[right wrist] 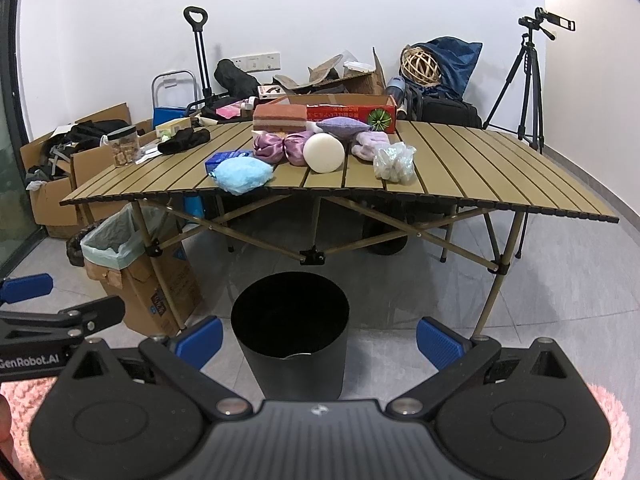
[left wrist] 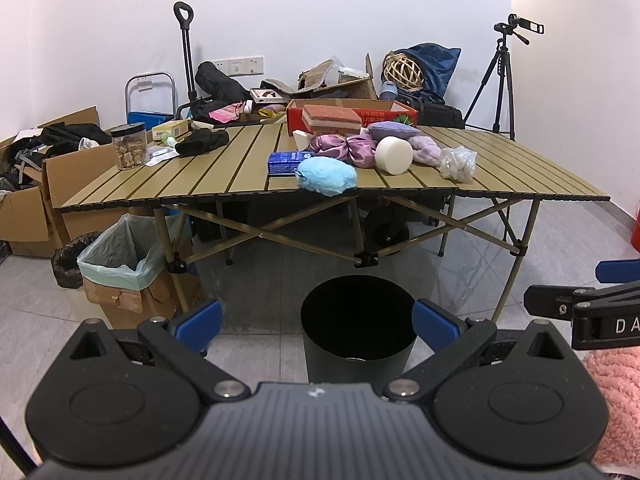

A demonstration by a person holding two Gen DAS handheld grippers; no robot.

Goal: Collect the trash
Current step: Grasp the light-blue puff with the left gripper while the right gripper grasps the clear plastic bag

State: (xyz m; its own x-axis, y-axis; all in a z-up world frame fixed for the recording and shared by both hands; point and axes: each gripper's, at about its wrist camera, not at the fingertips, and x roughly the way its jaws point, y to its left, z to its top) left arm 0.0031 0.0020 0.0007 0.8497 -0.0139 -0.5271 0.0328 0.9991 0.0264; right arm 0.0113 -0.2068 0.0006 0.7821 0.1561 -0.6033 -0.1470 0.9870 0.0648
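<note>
Both grippers hang low in front of the black bin, which stands on the grey floor just before the folding slatted table. From its own camera the left gripper has its blue-padded fingers spread wide with nothing between them, the bin's dark mouth showing in the gap; the right gripper is likewise spread wide and holds nothing, with the bin a little to the left of its centre line. Each tool's fingertip pokes into the edge of the other's view. On the table, closest to the front edge, a fluffy light-blue ball sits partly over the lip, touching a blue carton behind it. Beside these lie a bunched purple satin cloth, a white foam cylinder lying on its side, a pale lilac fuzzy item and a crumpled clear plastic wrapper at the right end of the cluster. Behind them rest a lavender pad, a layered red-and-white sponge block and a red cardboard box. Toward the table's left end stand a clear jar of brown snacks and a black cloth. Left of the table, on the floor, a cardboard box lined with a pale green bag stands open.
</note>
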